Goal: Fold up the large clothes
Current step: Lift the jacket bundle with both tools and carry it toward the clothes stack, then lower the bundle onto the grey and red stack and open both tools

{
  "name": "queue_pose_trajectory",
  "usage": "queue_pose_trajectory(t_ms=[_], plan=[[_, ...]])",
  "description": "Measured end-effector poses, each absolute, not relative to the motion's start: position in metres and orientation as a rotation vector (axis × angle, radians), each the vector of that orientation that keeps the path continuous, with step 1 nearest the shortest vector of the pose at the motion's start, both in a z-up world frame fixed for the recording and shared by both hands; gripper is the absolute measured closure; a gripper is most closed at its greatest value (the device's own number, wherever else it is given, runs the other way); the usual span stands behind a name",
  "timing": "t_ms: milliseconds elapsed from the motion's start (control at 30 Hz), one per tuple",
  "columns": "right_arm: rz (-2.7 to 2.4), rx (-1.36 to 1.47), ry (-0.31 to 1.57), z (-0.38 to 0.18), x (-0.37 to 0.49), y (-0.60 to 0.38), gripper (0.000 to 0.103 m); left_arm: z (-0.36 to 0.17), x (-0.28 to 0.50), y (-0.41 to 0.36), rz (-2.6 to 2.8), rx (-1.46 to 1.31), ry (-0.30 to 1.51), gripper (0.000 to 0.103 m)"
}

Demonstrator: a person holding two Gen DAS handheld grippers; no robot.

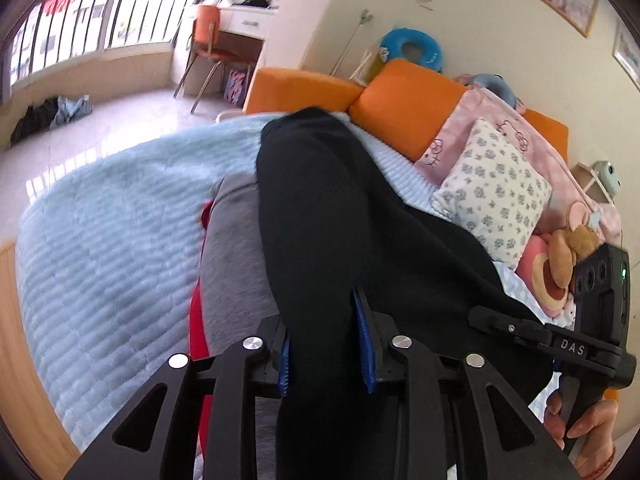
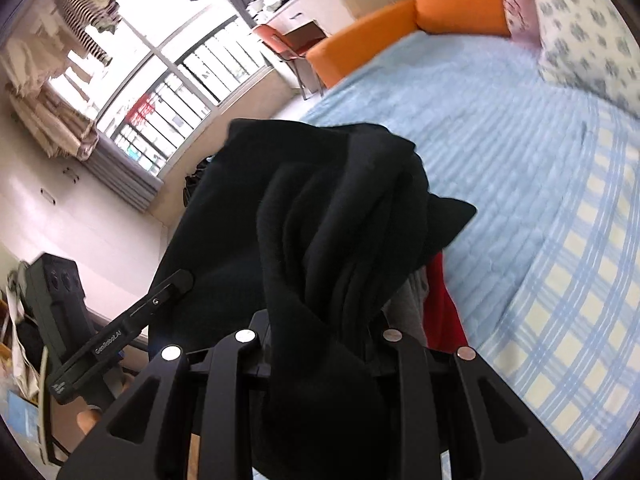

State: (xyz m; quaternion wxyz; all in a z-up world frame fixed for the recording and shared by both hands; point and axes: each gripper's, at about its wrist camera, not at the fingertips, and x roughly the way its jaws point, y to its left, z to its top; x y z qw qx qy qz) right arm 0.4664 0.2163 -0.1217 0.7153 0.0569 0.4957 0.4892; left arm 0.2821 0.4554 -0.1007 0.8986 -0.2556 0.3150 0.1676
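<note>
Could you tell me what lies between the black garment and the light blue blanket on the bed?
In the left wrist view, a grey garment and a red one lie between the black garment and the light blue blanket.

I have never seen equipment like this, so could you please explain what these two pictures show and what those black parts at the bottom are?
There is no robot here: a person holds a pair of hand-operated tongs in each hand, and a wide-angle camera on each looks forward along its fingers. One picture comes from the left tongs, the other from the right tongs. Both are closed on the same black garment, bunched between them above a bed. The bed has a light blue blanket, with a grey garment and a red one lying on it, plus a flowered pillow and soft toys. In the left picture, the person's other hand appears, gripping the right tongs.
</note>
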Motion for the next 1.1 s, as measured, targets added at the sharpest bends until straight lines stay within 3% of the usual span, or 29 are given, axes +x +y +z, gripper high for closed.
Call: queue_pose_trajectory(t_ms=[167,500,733,767,833,900,1000,1100], plan=[[1.027,0.018,1.102,-0.155,0.454,0.225,0.068,-0.132,0.284,0.459,0.382,-0.502,0.7,0.064],[1.013,-0.059,1.001,-0.129,0.435,0.233,0.068,-0.105,0.274,0.45,0.375,-0.451,0.669,0.071],[1.033,-0.05,0.975,-0.132,0.43,0.231,0.069,-0.109,0.27,0.458,0.396,-0.446,0.71,0.069],[1.024,-0.073,0.977,-0.136,0.43,0.232,0.067,-0.115,0.271,0.457,0.4,-0.442,0.716,0.068],[0.996,-0.106,0.991,-0.146,0.431,0.232,0.052,-0.127,0.273,0.455,0.421,-0.433,0.724,0.064],[0.976,-0.071,1.031,-0.152,0.437,0.227,0.027,-0.135,0.273,0.455,0.43,-0.443,0.73,0.059],[0.984,-0.019,1.069,-0.149,0.445,0.211,0.022,-0.128,0.269,0.459,0.413,-0.45,0.745,0.053],[0.957,-0.032,1.027,-0.127,0.451,0.19,0.022,-0.103,0.26,0.46,0.422,-0.417,0.744,0.053]])
